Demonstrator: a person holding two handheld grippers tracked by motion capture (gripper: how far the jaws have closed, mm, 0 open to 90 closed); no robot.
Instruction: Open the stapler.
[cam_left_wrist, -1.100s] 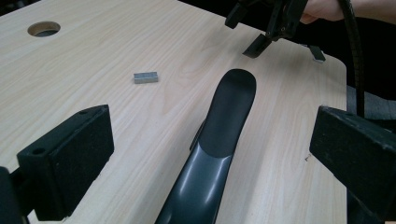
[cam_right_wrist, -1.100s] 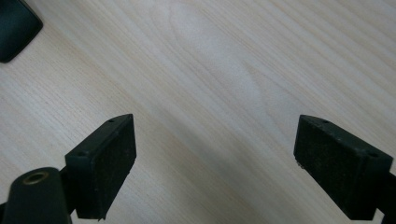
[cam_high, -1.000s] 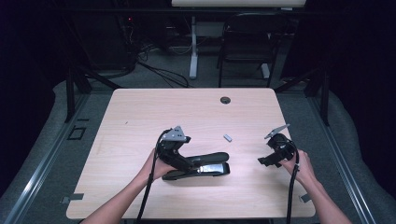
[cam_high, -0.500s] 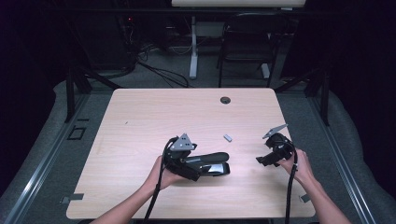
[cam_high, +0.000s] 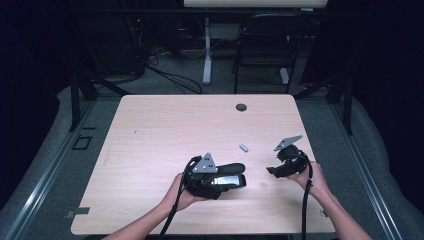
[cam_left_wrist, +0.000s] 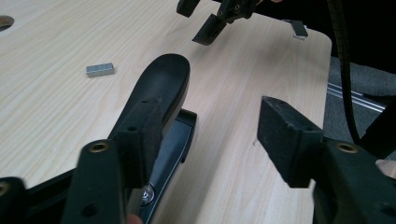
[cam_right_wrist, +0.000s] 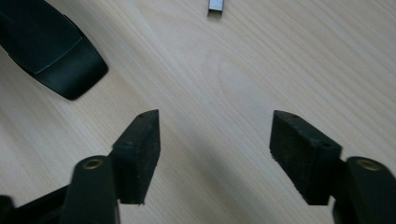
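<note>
1. While the left claw (cam_left_wrist: 210, 135) straddles the black stapler (cam_left_wrist: 159, 88), no grip is made: one pad lies along the stapler's top arm and the other stands well clear of it. The jaws have just been closing, with the stapler partly between them.
2. The stapler lies flat on the table (cam_high: 165, 130), near the front edge, nose toward the right claw (cam_right_wrist: 215, 149).
3. The right claw is open over bare wood, nothing between its pads; its jaws have also just been closing. A staple strip (cam_right_wrist: 215, 7) lies just beyond it, apart from the stapler.
4. Step in hand, as I judge it: secure the stapler with the left claw.
5. To do it well: centre the body between both pads before closing further, so the far pad meets the side squarely rather than pushing the stapler askew.
6. Grip low on the base, not the top arm alone, or the arm may hinge.
7. Keep the right claw off until the hold is firm.
</note>
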